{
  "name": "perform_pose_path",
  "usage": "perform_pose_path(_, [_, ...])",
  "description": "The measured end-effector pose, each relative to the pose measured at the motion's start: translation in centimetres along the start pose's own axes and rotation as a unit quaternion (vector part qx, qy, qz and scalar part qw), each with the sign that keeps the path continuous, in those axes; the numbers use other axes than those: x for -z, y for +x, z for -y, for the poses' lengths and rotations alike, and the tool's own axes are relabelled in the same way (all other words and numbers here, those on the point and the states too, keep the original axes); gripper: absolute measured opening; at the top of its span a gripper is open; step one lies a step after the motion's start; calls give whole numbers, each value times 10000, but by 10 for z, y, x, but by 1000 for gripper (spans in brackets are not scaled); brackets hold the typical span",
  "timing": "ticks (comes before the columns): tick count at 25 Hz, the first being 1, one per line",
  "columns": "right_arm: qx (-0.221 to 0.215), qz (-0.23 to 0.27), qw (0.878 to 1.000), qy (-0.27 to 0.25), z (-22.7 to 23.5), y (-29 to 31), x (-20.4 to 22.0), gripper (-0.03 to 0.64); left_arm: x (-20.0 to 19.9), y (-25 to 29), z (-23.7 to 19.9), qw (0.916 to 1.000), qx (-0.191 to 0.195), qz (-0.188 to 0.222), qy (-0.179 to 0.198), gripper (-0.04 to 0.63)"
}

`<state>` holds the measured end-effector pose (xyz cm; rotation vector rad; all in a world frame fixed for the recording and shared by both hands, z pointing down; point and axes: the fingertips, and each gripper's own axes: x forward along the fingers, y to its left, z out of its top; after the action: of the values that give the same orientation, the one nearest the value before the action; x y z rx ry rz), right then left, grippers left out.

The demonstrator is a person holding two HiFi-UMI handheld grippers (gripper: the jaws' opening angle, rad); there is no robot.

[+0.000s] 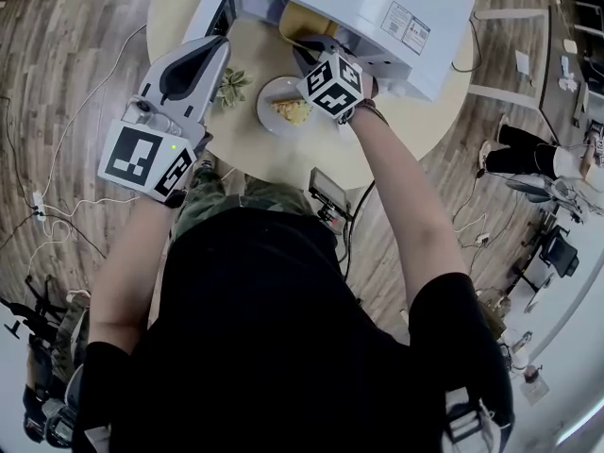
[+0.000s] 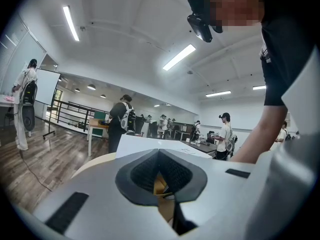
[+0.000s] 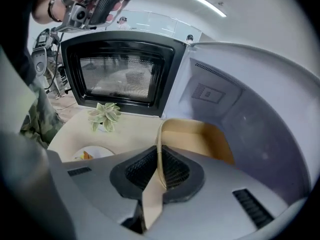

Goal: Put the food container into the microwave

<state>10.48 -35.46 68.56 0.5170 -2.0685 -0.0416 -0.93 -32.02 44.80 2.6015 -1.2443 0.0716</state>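
The tan food container (image 3: pixel 197 140) lies inside the white microwave's (image 1: pixel 377 8) cavity, low on its floor. My right gripper (image 3: pixel 159 158) is shut on the container's near rim, which stands pinched between the pads. In the head view the right gripper (image 1: pixel 310 53) reaches into the opening, where the container (image 1: pixel 304 22) shows just inside. The microwave door (image 3: pixel 120 74) stands swung open to the left. My left gripper (image 1: pixel 215 53) is raised beside the door, shut with nothing in it, pointing out over the microwave top (image 2: pixel 150 144).
A white plate (image 1: pixel 267 102) with a piece of food and a small potted plant (image 1: pixel 231 85) sit on the round tan table (image 1: pixel 179 8) before the microwave. A small black device (image 1: pixel 328 196) hangs at the table's near edge. Several people stand in the room behind.
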Motion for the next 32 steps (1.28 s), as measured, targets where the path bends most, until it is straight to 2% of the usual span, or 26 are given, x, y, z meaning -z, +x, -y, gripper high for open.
perform_pose_path(7, [274, -206, 9994, -50, 20, 13, 6, 41, -1, 0, 3, 10000, -24, -17, 26, 18])
perform_pose_path(19, [1081, -466, 9930, 14, 55, 29, 10, 44, 4, -9, 1, 9999, -104, -120, 35, 18])
perform_pose_path(26, [1303, -526, 9900, 77, 73, 34, 11, 44, 4, -13, -2, 9997, -145, -156, 69, 20])
perform_pose_path(32, [1387, -530, 9889, 65, 69, 34, 8, 51, -1, -19, 2, 9998, -80, -148, 119, 18])
